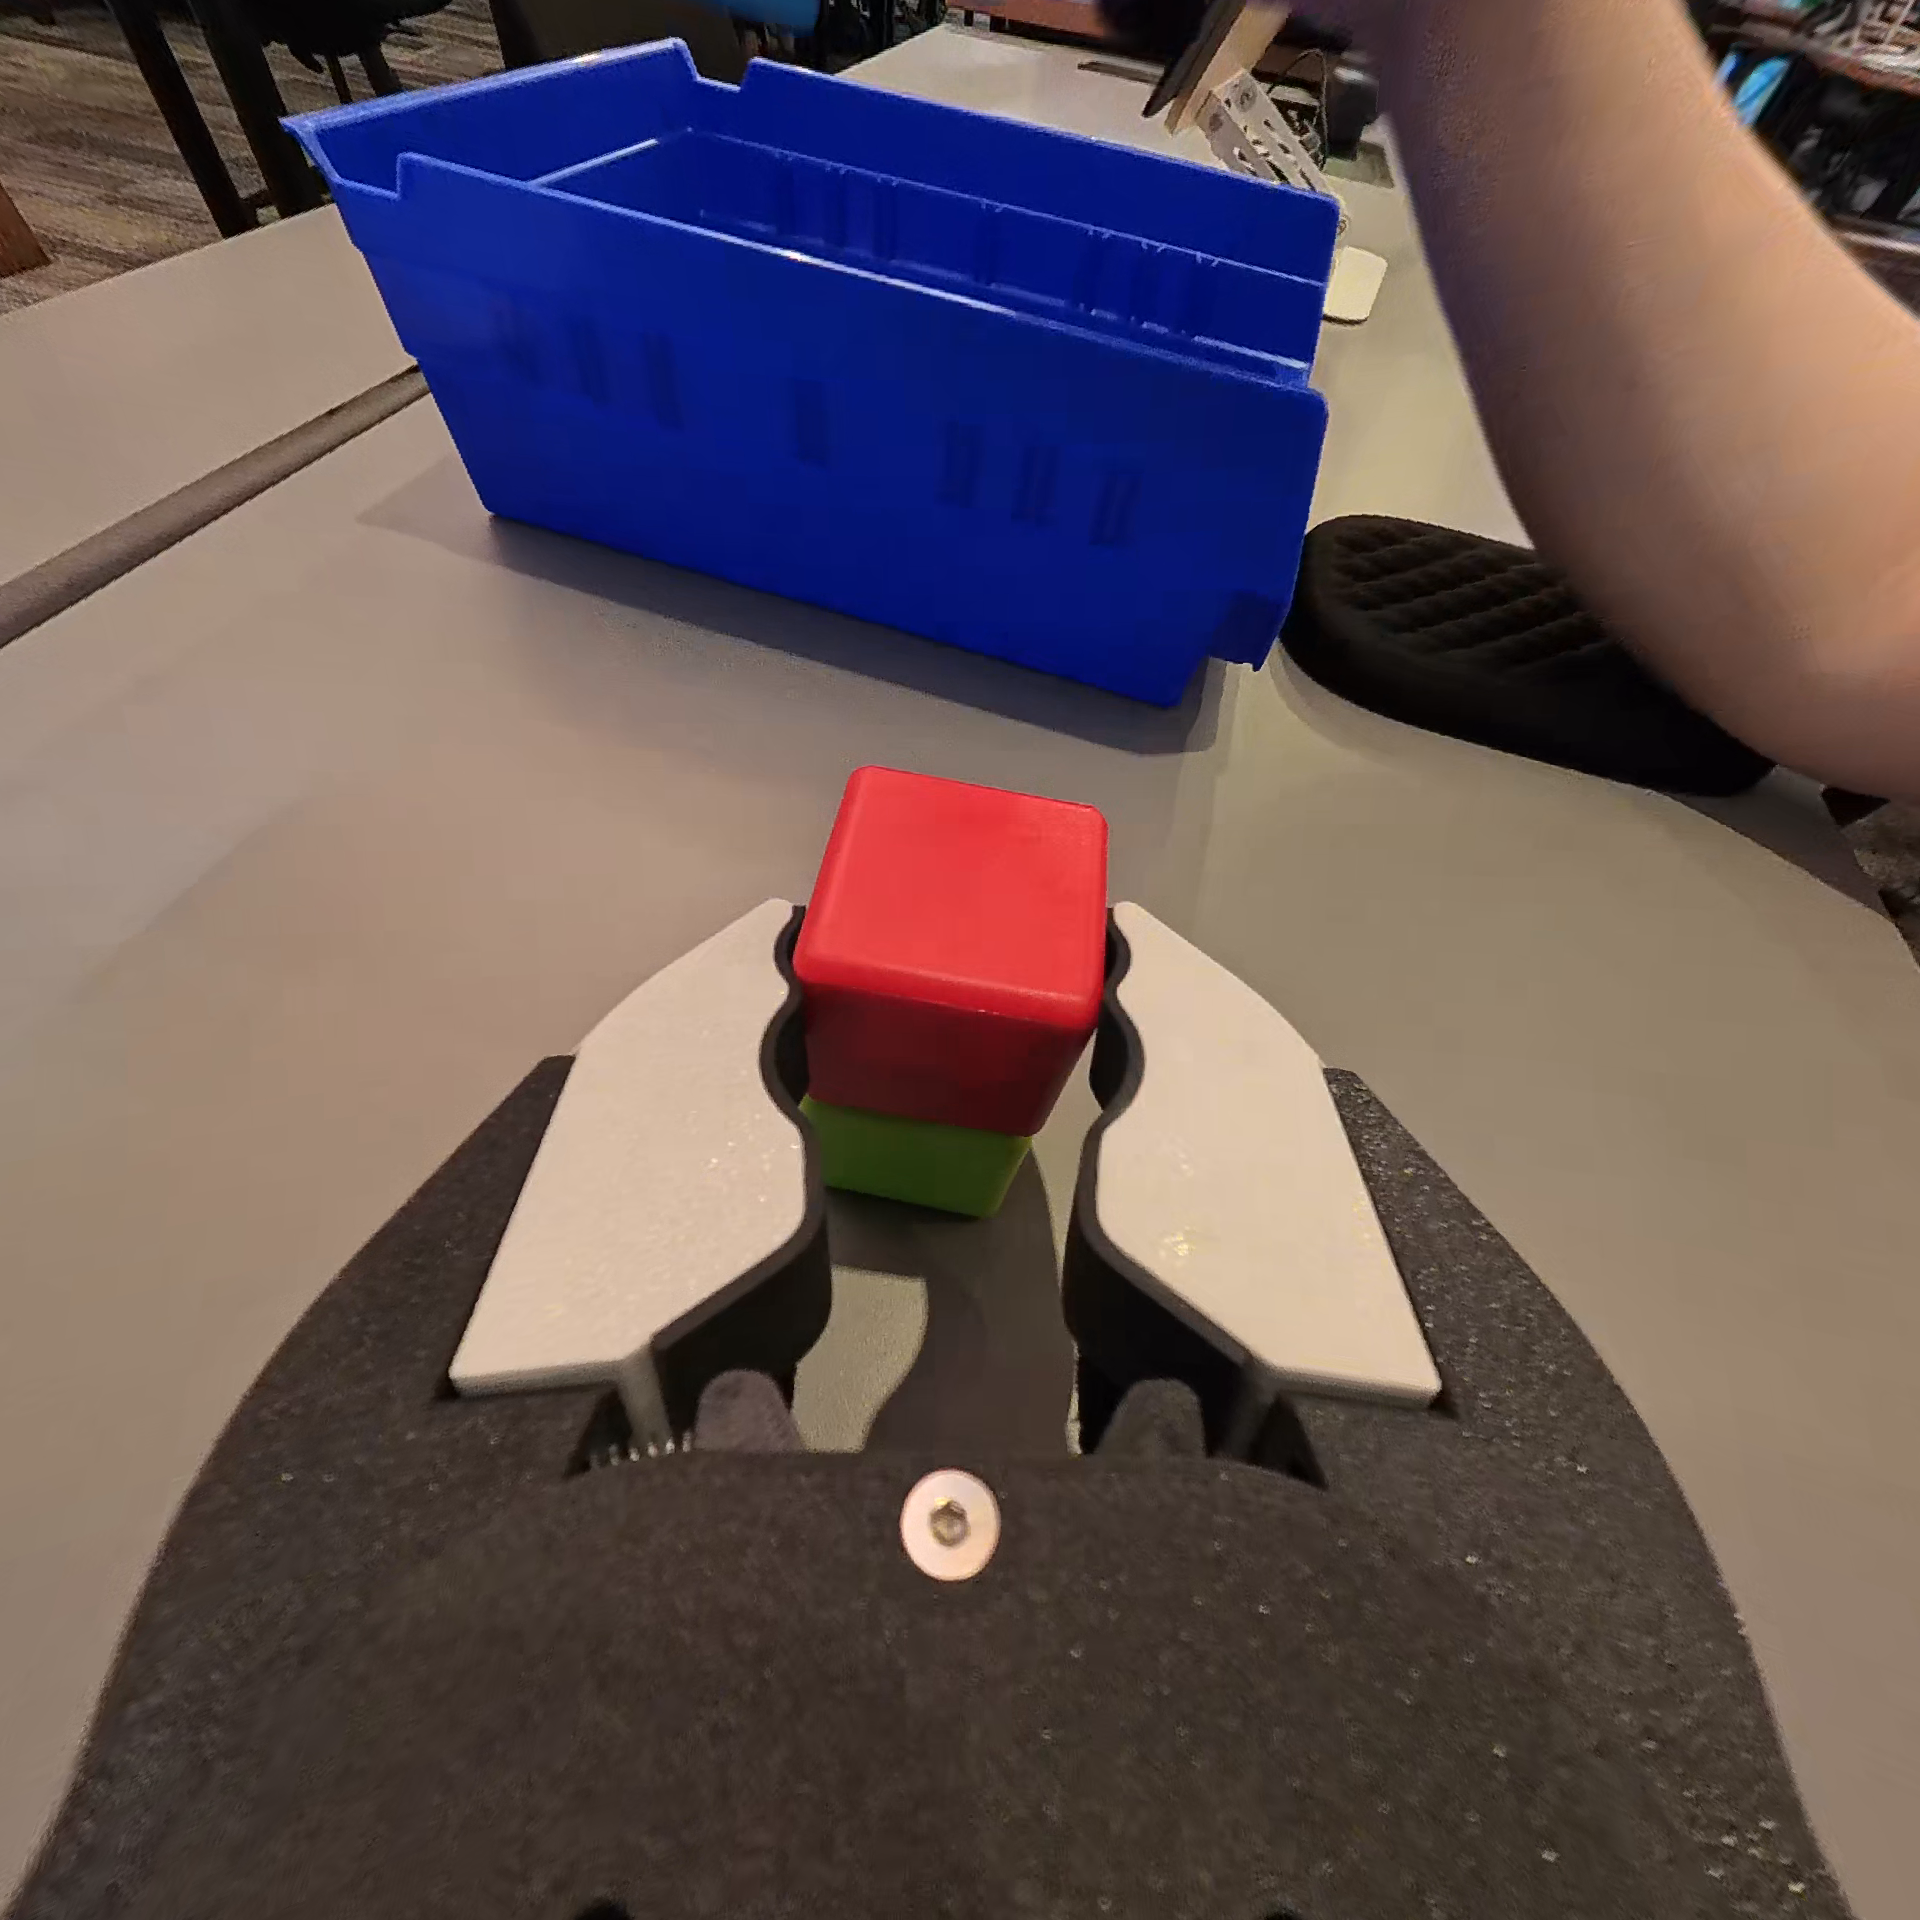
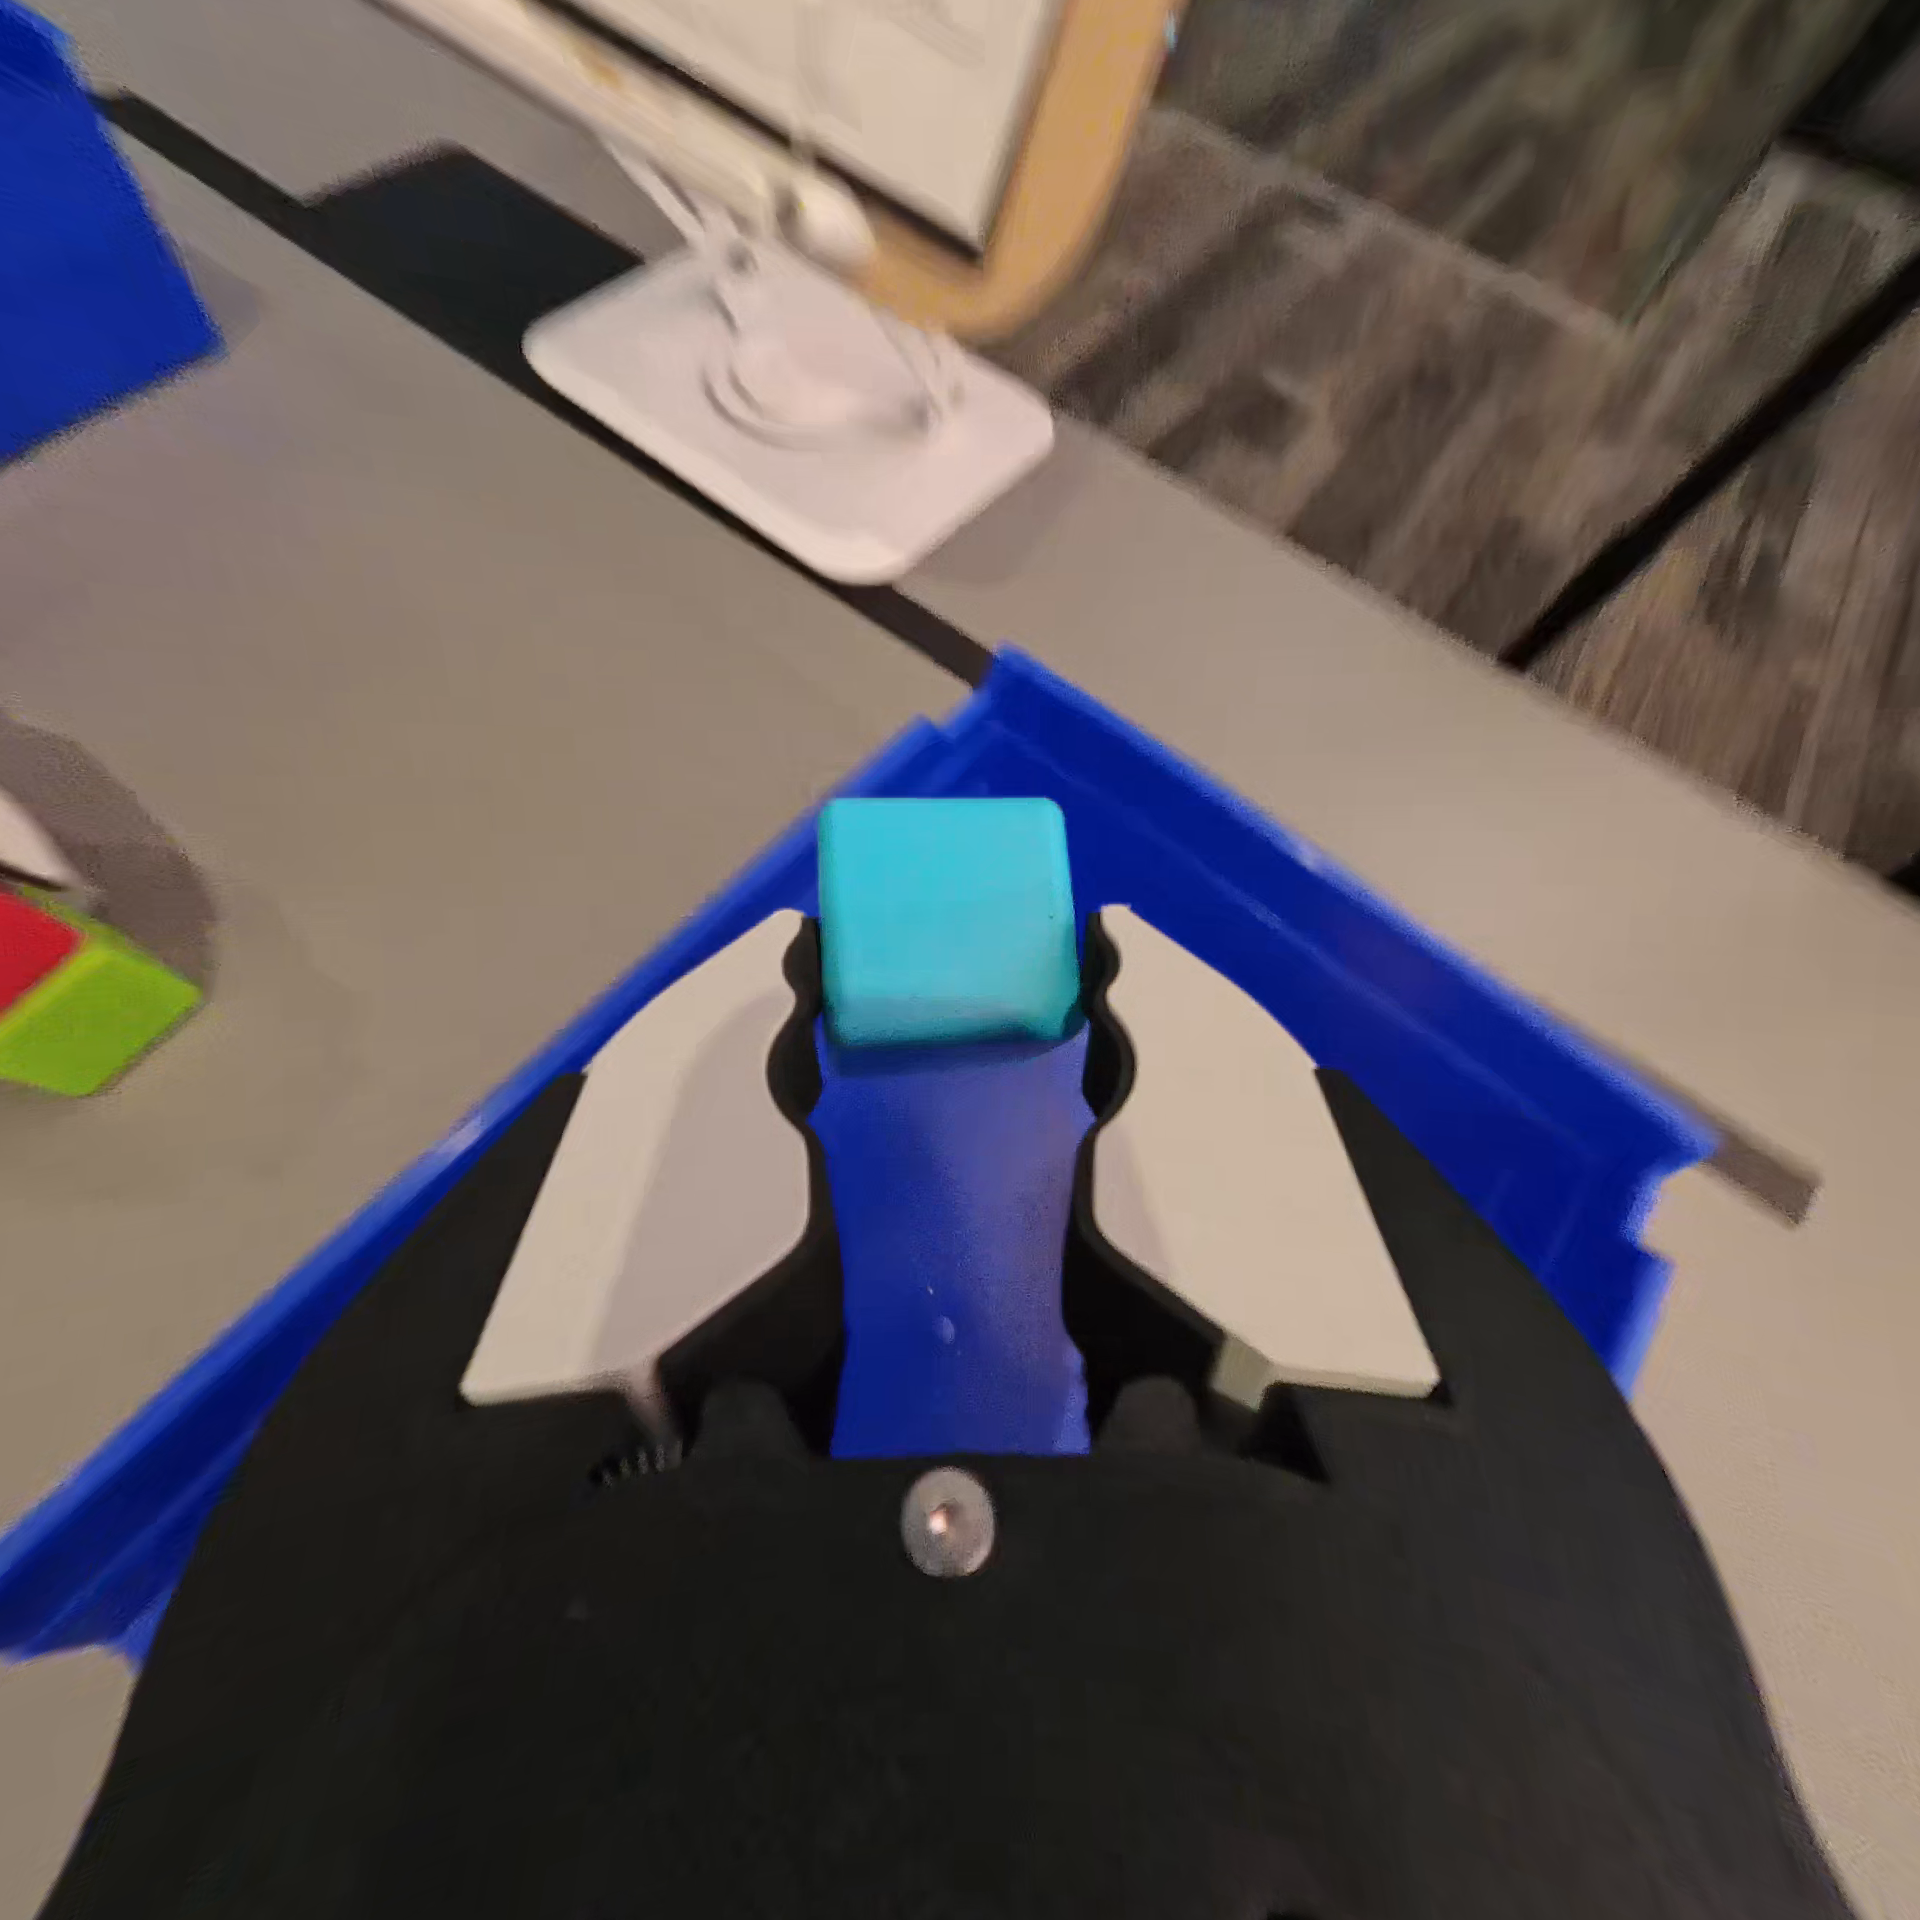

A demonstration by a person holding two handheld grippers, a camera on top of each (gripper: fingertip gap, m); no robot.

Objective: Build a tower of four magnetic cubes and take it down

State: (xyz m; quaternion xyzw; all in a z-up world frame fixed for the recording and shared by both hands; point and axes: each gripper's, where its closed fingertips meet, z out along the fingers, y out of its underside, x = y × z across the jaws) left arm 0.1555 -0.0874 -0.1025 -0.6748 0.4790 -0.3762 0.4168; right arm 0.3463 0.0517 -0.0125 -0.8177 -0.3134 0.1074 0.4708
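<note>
Grey table [image 1: 312,831] under both tools, carpeted floor [image 2: 1558,364] past its edge, a blue bin [image 1: 883,416] well ahead of the left gripper [image 1: 951,971] and a black pad [image 1: 1475,634] to the right of that bin. Between the left jaws, closed on it at the tips: a red cube [image 1: 951,935], sitting on a green cube [image 1: 914,1174] just below. Between the right gripper [image 2: 945,971] jaws, pinched at the tips over another blue bin [image 2: 1299,935]: a turquoise cube [image 2: 940,914], with the red and green pair far off to the left.
</note>
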